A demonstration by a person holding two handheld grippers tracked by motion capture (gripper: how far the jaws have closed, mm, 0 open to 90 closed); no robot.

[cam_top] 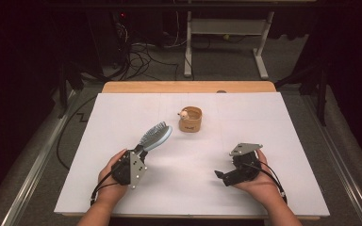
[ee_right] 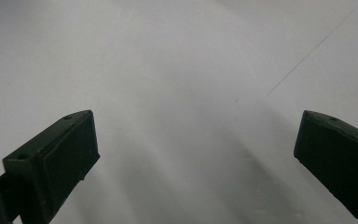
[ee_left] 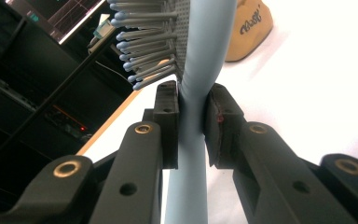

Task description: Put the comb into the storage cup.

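Note:
A light blue hairbrush [cam_top: 155, 136] with grey bristles is held off the white table [cam_top: 122, 113], head pointing up and to the right. My left gripper [cam_top: 139, 151] is shut on its handle; in the left gripper view both pads clamp the handle of the hairbrush [ee_left: 193, 116] just below the bristles, at my left gripper [ee_left: 192, 122]. My right gripper [cam_top: 220, 175] is at the front right, low over the table, jaws wide apart; in the right gripper view my right gripper [ee_right: 196, 154] has bare white surface between its fingers.
A small tan cup [cam_top: 190, 119] with a little round figure at its rim stands mid-table, beyond the brush; the tan cup [ee_left: 251, 28] also lies past the brush head. A wooden edge [cam_top: 188, 86] runs along the table's far side. Cables and a desk frame lie on the floor behind.

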